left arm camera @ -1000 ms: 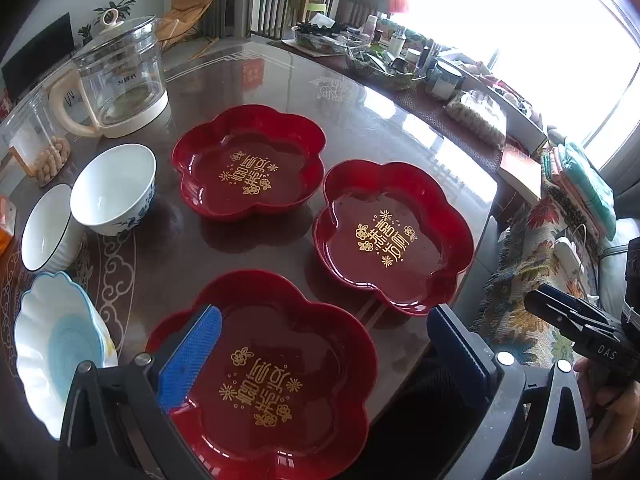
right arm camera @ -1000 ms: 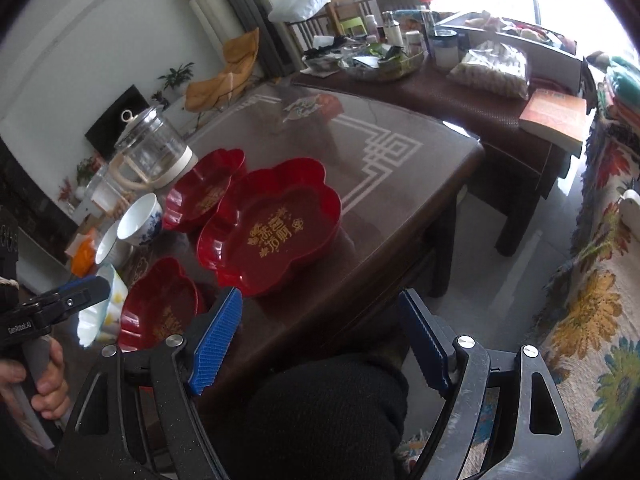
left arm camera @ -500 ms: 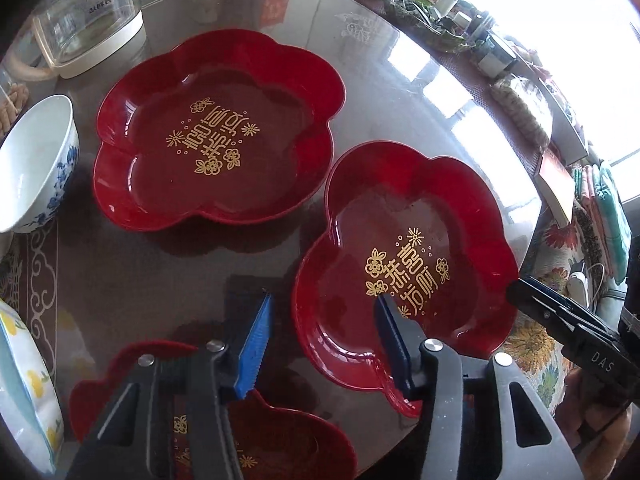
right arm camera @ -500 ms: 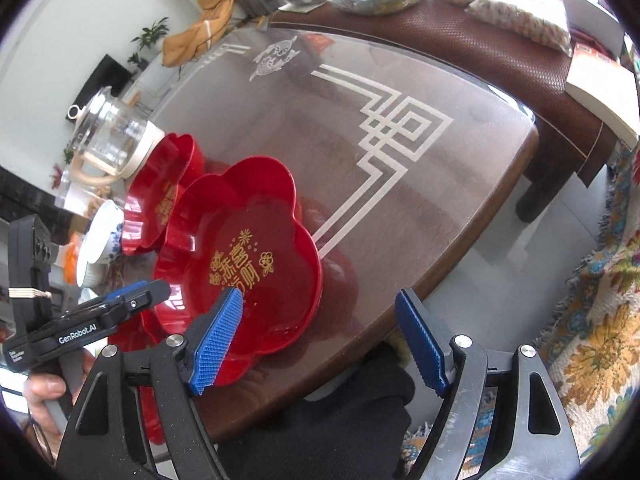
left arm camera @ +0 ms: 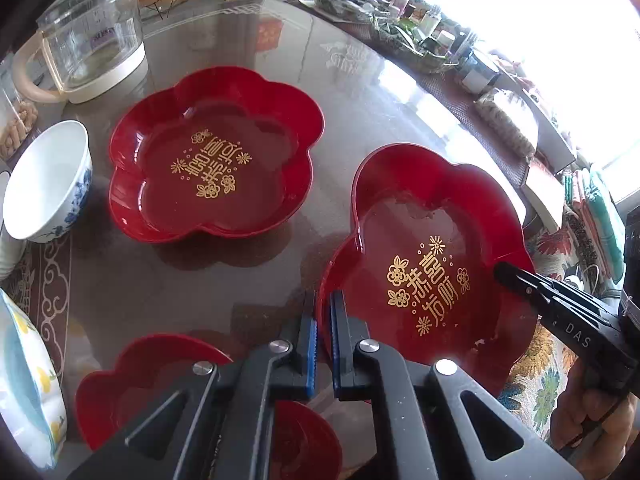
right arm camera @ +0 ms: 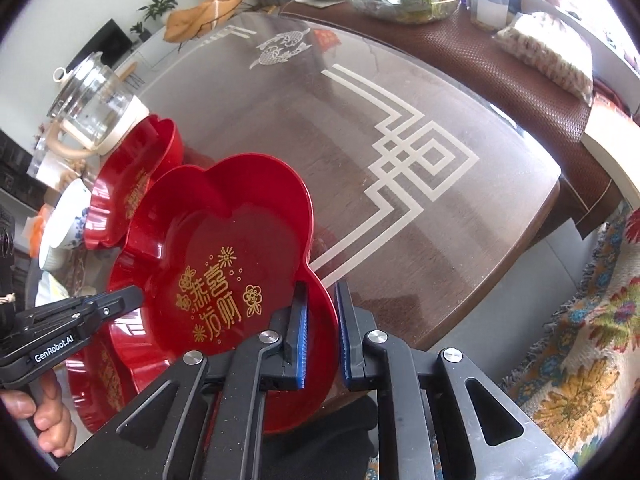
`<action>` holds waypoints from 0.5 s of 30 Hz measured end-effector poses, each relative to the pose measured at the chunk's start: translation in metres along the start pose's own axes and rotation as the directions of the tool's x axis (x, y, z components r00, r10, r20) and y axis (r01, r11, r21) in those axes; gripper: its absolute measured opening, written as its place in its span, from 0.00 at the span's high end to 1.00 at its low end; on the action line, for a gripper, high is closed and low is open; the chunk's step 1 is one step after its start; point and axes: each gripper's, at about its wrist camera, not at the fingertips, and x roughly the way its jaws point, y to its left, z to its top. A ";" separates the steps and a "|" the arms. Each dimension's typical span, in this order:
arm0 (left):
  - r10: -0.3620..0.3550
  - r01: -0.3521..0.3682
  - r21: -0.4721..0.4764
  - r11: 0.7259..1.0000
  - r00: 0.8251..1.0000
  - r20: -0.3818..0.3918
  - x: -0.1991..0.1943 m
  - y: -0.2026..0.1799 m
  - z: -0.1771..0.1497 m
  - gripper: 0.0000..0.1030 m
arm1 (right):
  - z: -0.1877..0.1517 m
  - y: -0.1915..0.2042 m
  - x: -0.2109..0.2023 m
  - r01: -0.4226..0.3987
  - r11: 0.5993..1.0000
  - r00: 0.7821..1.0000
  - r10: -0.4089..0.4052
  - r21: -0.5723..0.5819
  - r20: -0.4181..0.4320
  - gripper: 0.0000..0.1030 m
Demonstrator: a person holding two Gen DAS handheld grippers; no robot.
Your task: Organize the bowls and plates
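Note:
Three red flower-shaped plates with gold lettering are on the glass table. Both grippers hold the right-hand red plate [left arm camera: 424,248] by opposite rims. My left gripper [left arm camera: 323,300] has its jaws closing, and the blue pads press that plate's left rim. My right gripper [right arm camera: 320,300] is closing too, pinching the rim of the same plate [right arm camera: 224,240] near the table edge. Each gripper shows in the other's view: the right gripper [left arm camera: 508,274] and the left gripper [right arm camera: 130,296]. A second red plate [left arm camera: 216,152] lies further back and a third red plate [left arm camera: 152,376] nearest me.
A white bowl with blue flowers [left arm camera: 44,180] and a pale bowl with yellow spots [left arm camera: 24,380] stand at the left. A glass kettle [left arm camera: 88,36] sits behind them. The table [right arm camera: 400,128] ends just right of the held plate; a cluttered sideboard [right arm camera: 520,60] lies beyond.
Both grippers went from wide open to shut on the right-hand red plate. The left one moved from the near plate over to that plate's left rim; the right one came in onto its opposite rim.

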 end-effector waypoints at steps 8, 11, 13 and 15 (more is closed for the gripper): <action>-0.037 0.043 -0.033 0.999 0.986 0.163 -0.124 0.045 -0.032 0.96 | -0.015 0.069 -0.103 -0.091 0.988 0.984 0.108 -0.126 0.140 0.86; 0.004 0.010 -0.073 0.997 0.983 0.183 -0.145 0.069 -0.055 0.95 | -0.019 0.111 -0.106 -0.137 0.975 0.978 0.161 -0.178 0.130 0.86; 0.031 -0.014 -0.095 0.995 0.983 0.183 -0.149 0.085 -0.071 0.95 | -0.027 0.133 -0.102 -0.157 0.965 0.977 0.184 -0.211 0.112 0.86; 0.056 -0.036 -0.117 0.992 0.983 0.175 -0.145 0.097 -0.088 0.95 | -0.035 0.149 -0.091 -0.177 0.957 0.976 0.201 -0.231 0.087 0.86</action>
